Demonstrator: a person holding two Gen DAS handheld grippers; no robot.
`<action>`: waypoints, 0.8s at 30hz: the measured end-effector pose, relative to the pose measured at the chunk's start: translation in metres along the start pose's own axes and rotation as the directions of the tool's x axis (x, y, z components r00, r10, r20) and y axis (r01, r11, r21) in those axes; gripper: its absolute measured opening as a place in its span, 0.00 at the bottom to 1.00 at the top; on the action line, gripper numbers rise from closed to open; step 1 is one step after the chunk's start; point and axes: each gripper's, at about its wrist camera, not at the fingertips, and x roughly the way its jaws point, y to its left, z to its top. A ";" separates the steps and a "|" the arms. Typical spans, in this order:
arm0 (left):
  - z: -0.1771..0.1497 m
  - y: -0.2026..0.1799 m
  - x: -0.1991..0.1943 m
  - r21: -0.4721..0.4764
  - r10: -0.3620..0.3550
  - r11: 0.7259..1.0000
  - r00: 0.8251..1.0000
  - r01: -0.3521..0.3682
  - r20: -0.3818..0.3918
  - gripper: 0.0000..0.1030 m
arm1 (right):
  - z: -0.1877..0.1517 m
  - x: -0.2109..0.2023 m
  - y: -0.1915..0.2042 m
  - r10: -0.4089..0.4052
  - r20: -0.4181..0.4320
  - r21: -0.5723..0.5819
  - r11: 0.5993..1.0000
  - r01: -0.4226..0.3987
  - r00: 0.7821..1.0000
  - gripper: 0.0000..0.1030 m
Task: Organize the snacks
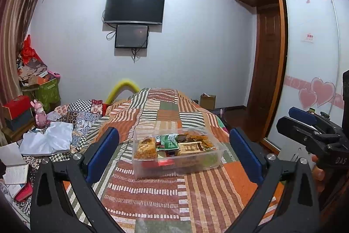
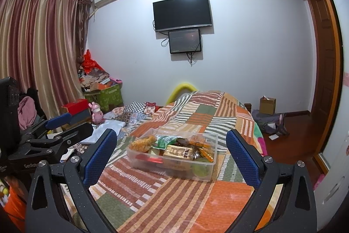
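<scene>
**Snack box on a bed, both tools held back and spread**

A bedroom: pale wall, dark television, and a bed under a patchwork quilt of orange, green and striped cloth. On it sits a clear, rigid plastic box heaped with crinkly snack packets, its long axis running 9 to 3 o'clock. It lies at 12 o'clock from the left tool and the right tool. Both have blue pads spread wide, empty, about equally near.
</scene>
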 end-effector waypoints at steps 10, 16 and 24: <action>0.000 0.000 0.000 0.000 0.000 1.000 1.000 0.000 0.000 1.00 | 0.000 0.000 0.001 0.002 0.000 -0.001 1.000 -0.002 1.000 0.97; 0.000 0.000 0.000 0.000 -0.001 1.000 1.000 0.001 -0.003 1.00 | 0.000 0.000 0.001 0.000 -0.004 0.000 1.000 0.000 1.000 0.97; -0.001 -0.002 0.002 -0.002 -0.005 1.000 1.000 0.005 -0.009 1.00 | 0.000 0.000 0.002 0.001 -0.005 0.001 1.000 -0.001 1.000 0.97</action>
